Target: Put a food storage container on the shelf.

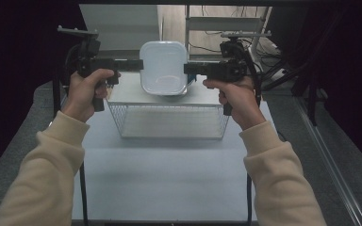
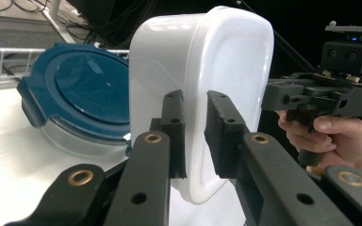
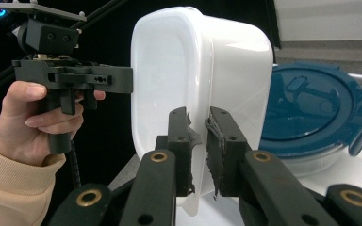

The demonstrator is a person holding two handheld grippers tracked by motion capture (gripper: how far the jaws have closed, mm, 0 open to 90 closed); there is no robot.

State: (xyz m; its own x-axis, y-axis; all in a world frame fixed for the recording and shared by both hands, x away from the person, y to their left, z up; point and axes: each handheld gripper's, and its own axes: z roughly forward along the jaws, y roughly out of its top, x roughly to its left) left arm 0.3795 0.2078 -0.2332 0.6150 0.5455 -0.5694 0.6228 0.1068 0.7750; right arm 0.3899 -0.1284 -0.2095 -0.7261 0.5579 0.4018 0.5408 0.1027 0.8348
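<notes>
Right now my left hand-held gripper (image 2: pixel 195 136) pinches one edge of the white plastic container (image 2: pixel 202 89), jaws pressed onto its rim, and my right hand-held gripper (image 3: pixel 198 150) pinches the opposite edge the same way. In the high view both tools, left (image 1: pixel 139 65) and right (image 1: pixel 187 69), meet the container (image 1: pixel 164 68) from either side, and it hangs tilted up on edge between them, its bottom facing me, lifted off the raised white surface (image 1: pixel 122 94) behind the wire basket (image 1: pixel 169 121). Beyond it, in the gripper views, a round glass dish with a blue clip lid (image 2: pixel 82 92) rests on that surface, untouched. I judge the pick-up done and the carry under way; what is left is setting the container down, likely in the empty basket nearer me, and releasing both grips.
</notes>
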